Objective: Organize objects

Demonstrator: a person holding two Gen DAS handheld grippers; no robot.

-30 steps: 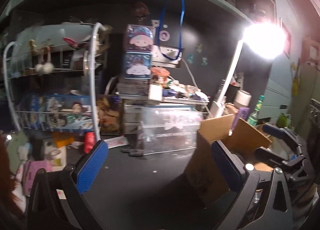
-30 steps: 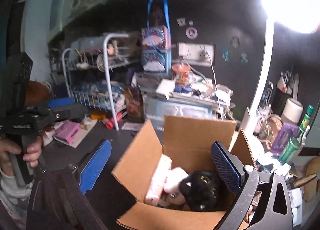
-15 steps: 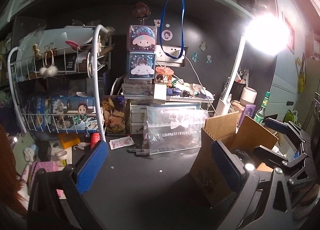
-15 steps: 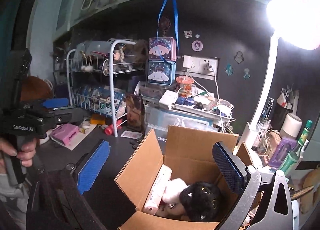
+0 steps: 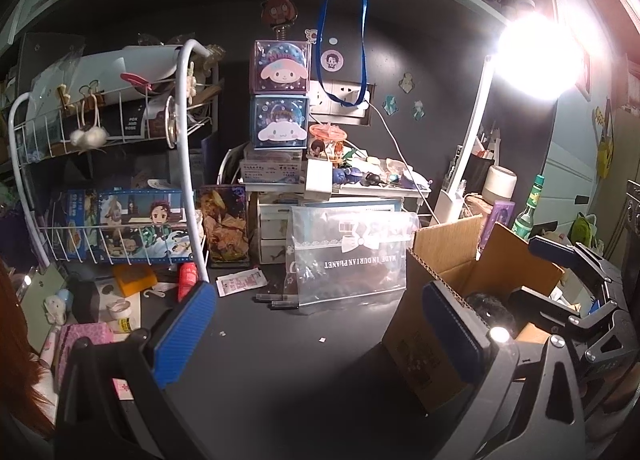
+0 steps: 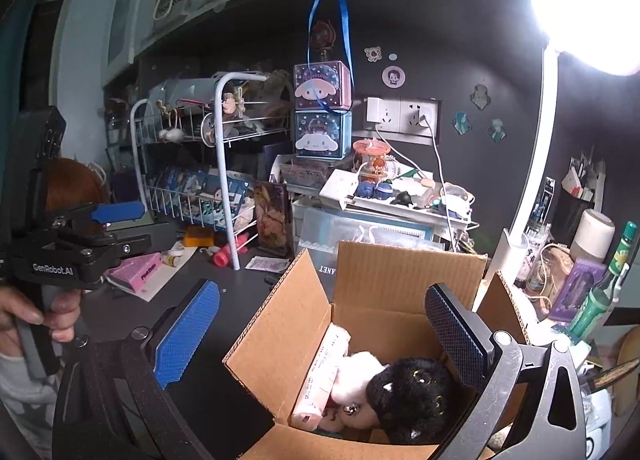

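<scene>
Both tongs empty, agape over cardboard box.

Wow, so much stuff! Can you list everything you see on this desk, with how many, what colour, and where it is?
cardboard box: one, brown, open, front right of desk
plush toy: one, black and white, inside box
wrapped pack: one, pale pink, leaning inside box
clear bag: one, see-through, standing behind box
character boxes: two, pink on blue, stacked at back
wire rack: one, white, left
red tube: one, under rack
lamp: one, white, lit, right
green bottle: one, far right
left gripper: blue pads, open, empty
right gripper: blue pads, open, over box
</scene>
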